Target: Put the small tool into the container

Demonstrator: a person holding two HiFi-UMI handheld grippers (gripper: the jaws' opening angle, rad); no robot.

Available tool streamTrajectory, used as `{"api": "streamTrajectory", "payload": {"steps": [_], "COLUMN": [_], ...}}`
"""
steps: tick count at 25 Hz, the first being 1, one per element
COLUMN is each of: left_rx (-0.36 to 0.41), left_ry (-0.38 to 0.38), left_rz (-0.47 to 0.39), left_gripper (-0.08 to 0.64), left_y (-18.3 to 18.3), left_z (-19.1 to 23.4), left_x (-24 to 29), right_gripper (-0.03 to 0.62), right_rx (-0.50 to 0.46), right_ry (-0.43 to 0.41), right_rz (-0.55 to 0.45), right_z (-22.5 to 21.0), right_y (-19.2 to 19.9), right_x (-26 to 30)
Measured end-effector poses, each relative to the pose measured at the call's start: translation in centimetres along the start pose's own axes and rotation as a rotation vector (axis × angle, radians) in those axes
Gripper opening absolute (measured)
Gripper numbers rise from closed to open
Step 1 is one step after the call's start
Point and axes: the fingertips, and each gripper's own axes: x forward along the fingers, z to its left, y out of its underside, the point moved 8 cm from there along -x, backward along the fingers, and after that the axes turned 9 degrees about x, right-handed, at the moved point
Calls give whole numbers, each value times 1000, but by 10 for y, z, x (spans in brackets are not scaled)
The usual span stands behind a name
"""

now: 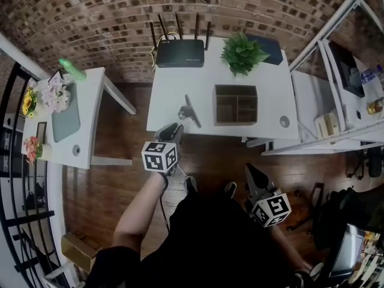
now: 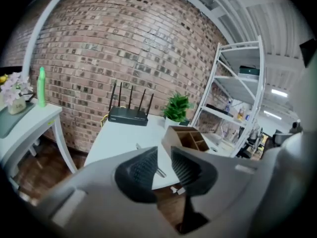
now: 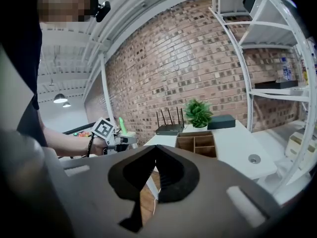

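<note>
**A:** Progress, going by the head view?

**B:** Nothing is picked up yet. The slim dark-grey small tool [image 1: 192, 111] lies on the white desk [image 1: 174, 95], near its front edge. It is just left of the brown wooden compartmented container [image 1: 236, 104] and apart from it. The person's left tongs [image 1: 170, 132] hover at the desk's front edge, close to the tool. The right tongs [image 1: 255, 176] hang back over the wooden floor [image 1: 210, 155].

**A:** And the left gripper view?

**B:** Its jaws stand a narrow way apart with nothing between them. Through the gap a bit of the tool [image 2: 160, 172] shows on the desk ahead, with the container [image 2: 185, 139] to its right.

**A:** The right gripper view?

**B:** Those jaws are closed tip to tip and empty. The container and a black router with antennas [image 3: 169, 129] sit well ahead.

**A:** So which step is this?

**B:** The approach to the grasp, most likely with the left tongs. The next move would call for bringing the jaws down astride the tool's thin shaft and closing on it. Then the tool would be lifted across to one of the container's open compartments.
</note>
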Motion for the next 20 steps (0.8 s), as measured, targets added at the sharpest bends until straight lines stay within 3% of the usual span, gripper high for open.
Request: {"api": "streamTrajectory", "payload": {"steps": [11, 20], "left_rx": [-128, -194], "left_ry": [-21, -60], "left_rz": [168, 285], "left_gripper": [147, 152], "left_y": [17, 35], "left_z": [24, 52], "left_x": [70, 118], "right_gripper": [6, 6], "right_rx": [-15, -10], "right_ry": [-18, 18], "right_rz": [-107, -79], "right_z": [-40, -59], "right_y": [-39, -39], "right_x": [5, 0]}}
